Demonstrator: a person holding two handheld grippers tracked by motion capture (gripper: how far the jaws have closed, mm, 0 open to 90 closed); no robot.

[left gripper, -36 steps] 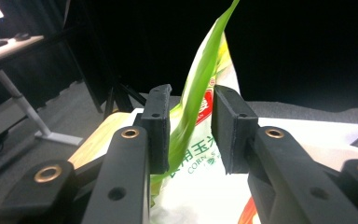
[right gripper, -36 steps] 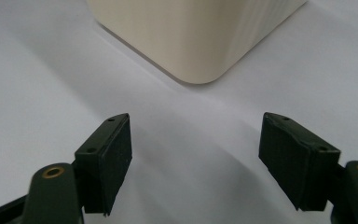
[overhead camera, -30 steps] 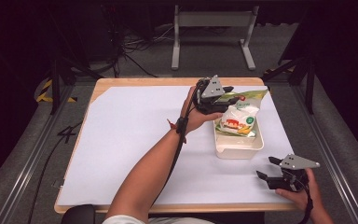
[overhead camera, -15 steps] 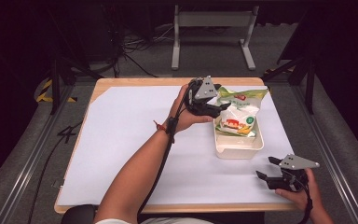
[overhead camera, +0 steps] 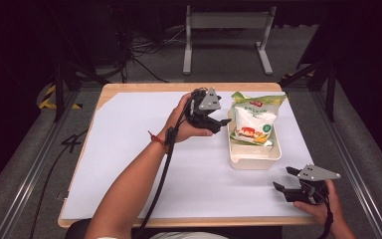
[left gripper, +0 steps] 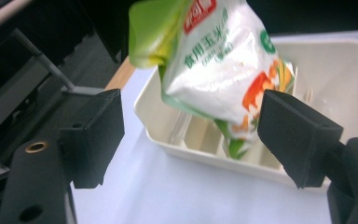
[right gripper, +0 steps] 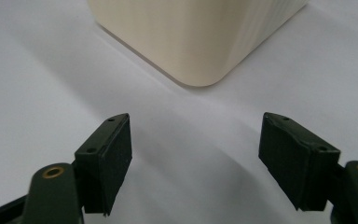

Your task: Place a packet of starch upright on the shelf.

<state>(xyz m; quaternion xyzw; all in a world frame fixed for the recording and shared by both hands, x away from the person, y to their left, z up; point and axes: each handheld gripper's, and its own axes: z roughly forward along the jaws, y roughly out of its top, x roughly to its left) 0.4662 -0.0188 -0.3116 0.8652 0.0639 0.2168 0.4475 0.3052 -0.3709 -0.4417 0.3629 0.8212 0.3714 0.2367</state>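
Since a second ago my left gripper has drawn back leftward from the green-and-white plastic food bag, and its jaws have just been opening; they now stand wide with nothing pressed between them. In the left gripper view the bag sits beyond the black pads, apart from both. It stands propped in the shallow cream plastic tray on the white sheet covering the wooden table, its crimped top leaning over the far rim.

My right gripper rests near the table's front right corner, jaws spread wide and empty, pointing at the tray's rounded corner.

I judge the bag light and soft, its powdery filling likely to shift and sag, its glossy film slippery. I would take it at the crimped top seal, where the film is doubled and flat. Whether its base sits flat on the tray floor I cannot quite tell.

Count: one bag, one tray, two grippers.
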